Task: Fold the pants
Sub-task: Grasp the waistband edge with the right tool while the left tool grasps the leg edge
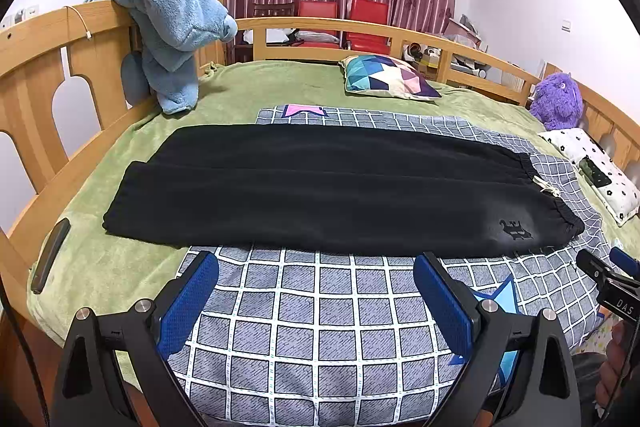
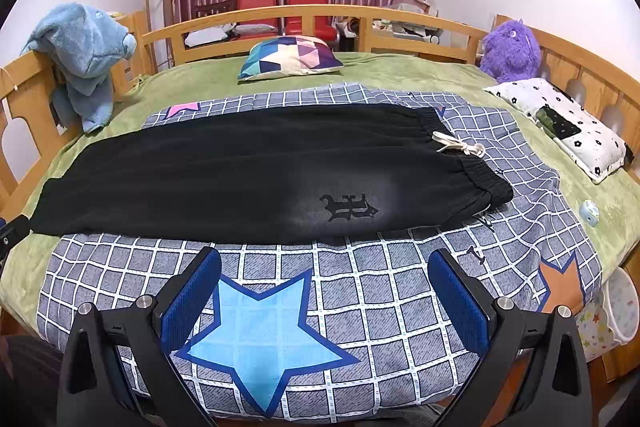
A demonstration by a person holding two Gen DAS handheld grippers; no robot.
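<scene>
Two tools wide, empty: left tool (image 1: 316,287), right tool (image 2: 324,283); soft black pants (image 2: 240,171) flat on checked sheet (image 2: 380,307)

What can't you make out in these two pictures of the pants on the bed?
- Underside of the black pants: hidden in both views by the fabric itself, so the layers cannot be counted.
- Dark flat object at the bed's left edge, left wrist view: too dim to identify.
- Dark item on the white flowered pillow, right wrist view: too small to name.
- Right tongs in the left wrist view: cut off by the frame edge.
</scene>
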